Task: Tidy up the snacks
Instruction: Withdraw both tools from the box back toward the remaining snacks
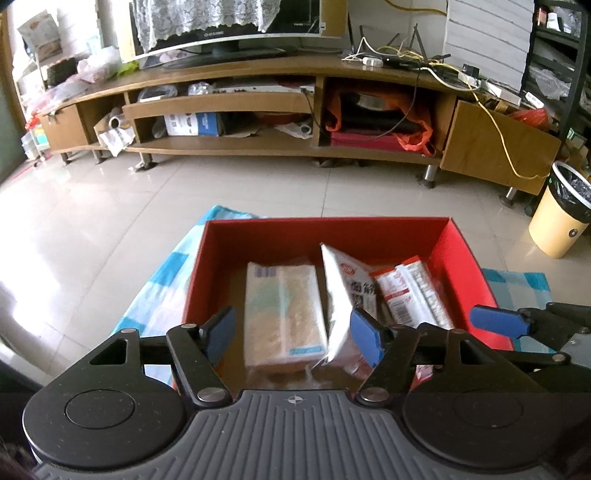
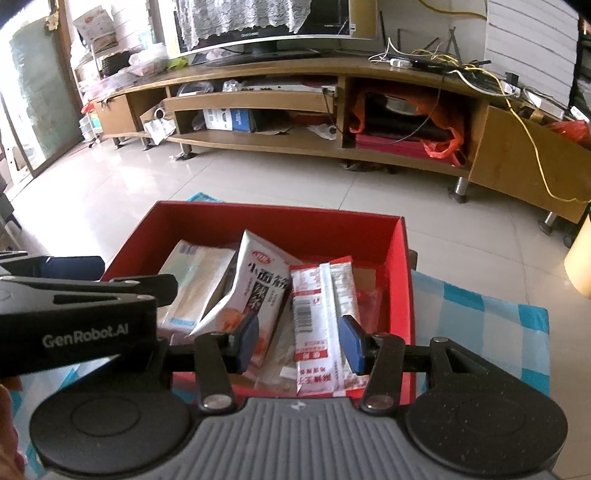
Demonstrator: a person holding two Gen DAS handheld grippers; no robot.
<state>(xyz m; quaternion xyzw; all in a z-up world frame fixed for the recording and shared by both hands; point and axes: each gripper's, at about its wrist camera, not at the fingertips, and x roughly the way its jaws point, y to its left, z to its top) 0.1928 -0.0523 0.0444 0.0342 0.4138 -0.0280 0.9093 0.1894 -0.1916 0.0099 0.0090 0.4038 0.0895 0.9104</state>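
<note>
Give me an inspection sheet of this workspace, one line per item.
Surface: blue-checked cloth under the red box.
Job's things: in the box, a pale packet lying flat, a white pouch leaning on it, a red-white packet on the right.
Clutter: bags and boxes crowd the TV stand shelves.
Grippers: left gripper open over the pale packet, pads clear of it; right gripper open, nothing held.
Cables: a yellow cable hangs down the stand; a wire tangle on top.
Surroundings: tiled floor, a TV, a bin at right.
</note>
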